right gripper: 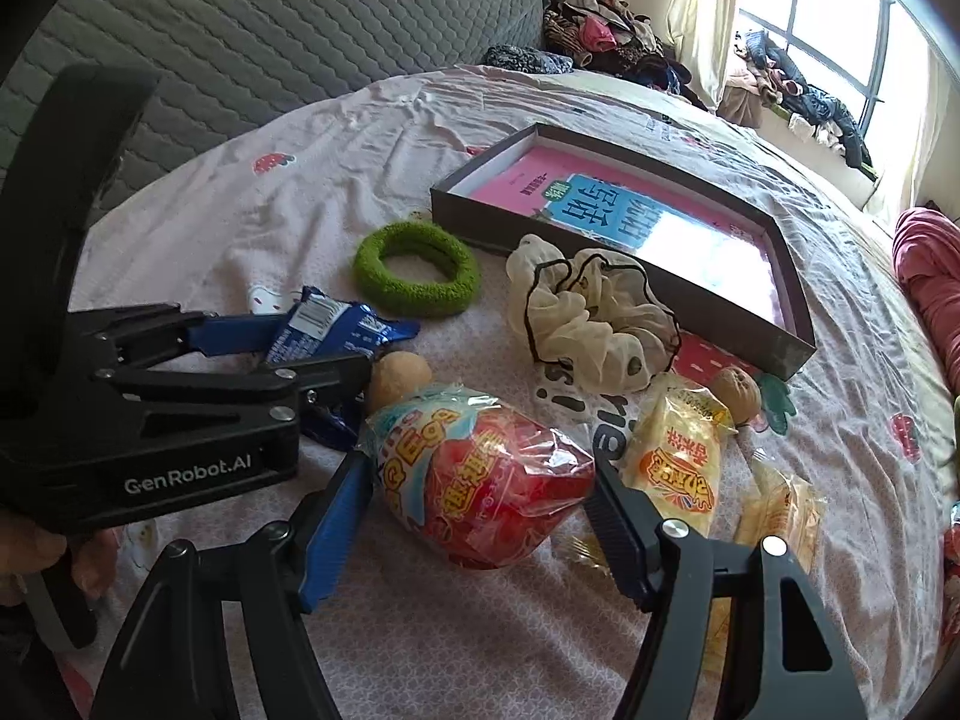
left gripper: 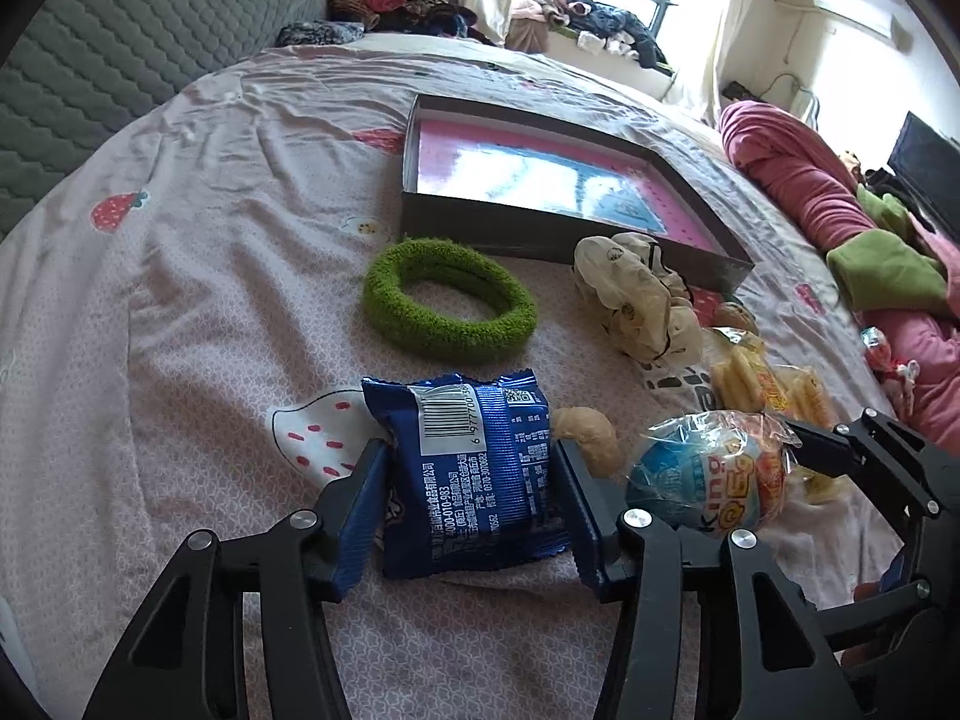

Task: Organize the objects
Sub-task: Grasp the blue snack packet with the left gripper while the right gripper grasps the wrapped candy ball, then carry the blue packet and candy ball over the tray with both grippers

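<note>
Left gripper (left gripper: pixel 468 504): blue-padded fingers (left gripper: pixel 354 516) pinch a blue foil snack packet (left gripper: pixel 474 468) by its two side edges; the packet lies flat on the pink strawberry-print bed sheet (left gripper: pixel 180 312), barcode end pointing away from the fingertips.

Right gripper (right gripper: pixel 480 498): fingers (right gripper: pixel 336 534) pressed on either side of a round snack in clear crinkly wrap with red and blue print (right gripper: pixel 486 480), which rests on the sheet.

A small tan lump (left gripper: pixel 591 438) sits just beyond the left gripper's right finger, between the two gripped items.

Ahead of the left fingertips: a fuzzy green ring-shaped hair tie (left gripper: pixel 450 306). Further ahead: a shallow dark-walled cardboard box (left gripper: pixel 540 240) holding a pink-and-blue booklet.

Ahead of the right fingertips: a cream sheer scrunchie with black edging (right gripper: pixel 591 318), touching the box's near wall. Just right of the right finger: yellow wrapped snack packets (right gripper: pixel 678 456), with a walnut (right gripper: pixel 735 387) beyond them.

A hand (right gripper: pixel 36 558) holds the left gripper's handle.
</note>
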### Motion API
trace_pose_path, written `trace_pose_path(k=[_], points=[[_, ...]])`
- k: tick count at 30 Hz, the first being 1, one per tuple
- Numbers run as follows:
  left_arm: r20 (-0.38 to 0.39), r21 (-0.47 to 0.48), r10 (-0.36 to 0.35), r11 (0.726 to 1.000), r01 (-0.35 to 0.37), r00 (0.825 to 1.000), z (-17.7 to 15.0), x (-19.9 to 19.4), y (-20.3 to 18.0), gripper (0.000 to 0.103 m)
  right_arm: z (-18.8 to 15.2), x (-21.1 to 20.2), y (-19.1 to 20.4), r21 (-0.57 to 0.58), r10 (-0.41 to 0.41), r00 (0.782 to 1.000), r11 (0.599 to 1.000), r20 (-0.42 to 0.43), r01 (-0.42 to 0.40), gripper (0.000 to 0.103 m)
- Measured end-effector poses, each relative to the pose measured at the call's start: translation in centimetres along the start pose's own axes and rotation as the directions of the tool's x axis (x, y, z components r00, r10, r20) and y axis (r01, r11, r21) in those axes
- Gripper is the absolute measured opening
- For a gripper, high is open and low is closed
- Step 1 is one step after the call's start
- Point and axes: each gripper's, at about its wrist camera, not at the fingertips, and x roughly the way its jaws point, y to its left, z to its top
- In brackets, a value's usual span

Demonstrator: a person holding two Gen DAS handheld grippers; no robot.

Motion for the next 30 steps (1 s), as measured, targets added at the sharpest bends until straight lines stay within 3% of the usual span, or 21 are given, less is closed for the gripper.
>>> trace_pose_path(k=[12, 30], points=[[-0.010, 0.005, -0.020, 1.000, 0.020, 1.000, -0.3, -0.6, -0.3, 0.054, -0.3, -1.5, -0.4, 0.031, 0.022, 1.000, 0.999, 0.022, -0.023, 0.070], [0.053, 0.034, 0.000, 0.999, -0.002, 0.999, 0.8, -4.3, -1.8, 0.054, 0.2, -4.8, -0.7, 0.047, 0.014, 0.997, 0.999, 0.082, -0.018, 0.070]])
